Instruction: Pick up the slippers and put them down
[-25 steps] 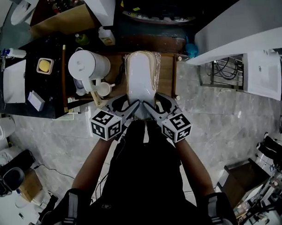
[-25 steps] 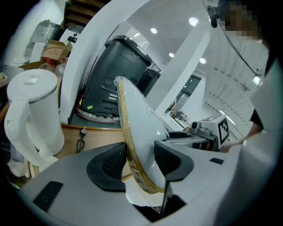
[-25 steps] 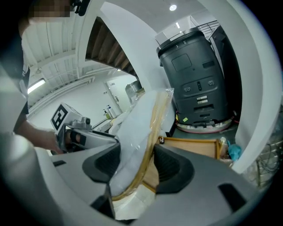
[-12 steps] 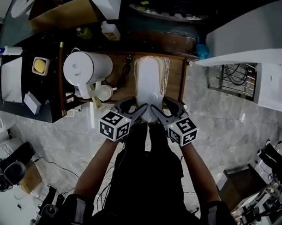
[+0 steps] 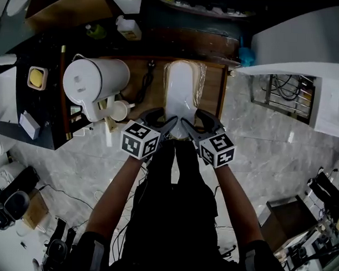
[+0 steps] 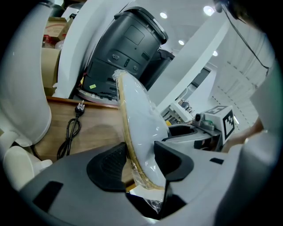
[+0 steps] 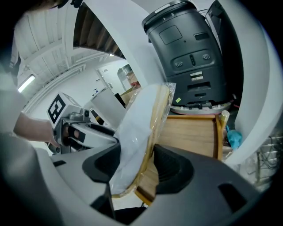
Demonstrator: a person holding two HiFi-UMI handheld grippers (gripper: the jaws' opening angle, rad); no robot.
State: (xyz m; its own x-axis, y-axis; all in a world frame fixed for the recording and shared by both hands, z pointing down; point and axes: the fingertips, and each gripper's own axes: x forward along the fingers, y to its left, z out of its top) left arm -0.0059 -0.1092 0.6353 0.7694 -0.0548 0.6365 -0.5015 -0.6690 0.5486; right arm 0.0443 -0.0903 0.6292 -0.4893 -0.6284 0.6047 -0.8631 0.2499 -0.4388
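— Both lower than a second ago?
— Yes. The left gripper point(image 6: 140, 164) and right gripper point(image 7: 139, 167) have come down together, each pinching the near end of the slippers point(image 5: 180, 91) from its own side.
— Over what?
— A wooden surface point(image 5: 212, 95) carrying a black cord point(image 5: 146, 84), with a white jug point(image 5: 93, 82) at its left and grey marble floor point(image 5: 269, 147) around.
— The slippers?
— White tops, tan sole edge, wrapped in clear plastic.

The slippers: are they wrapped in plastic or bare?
Wrapped. Shiny, creased clear film covers the white slippers, and a loose bit hangs below their near end.
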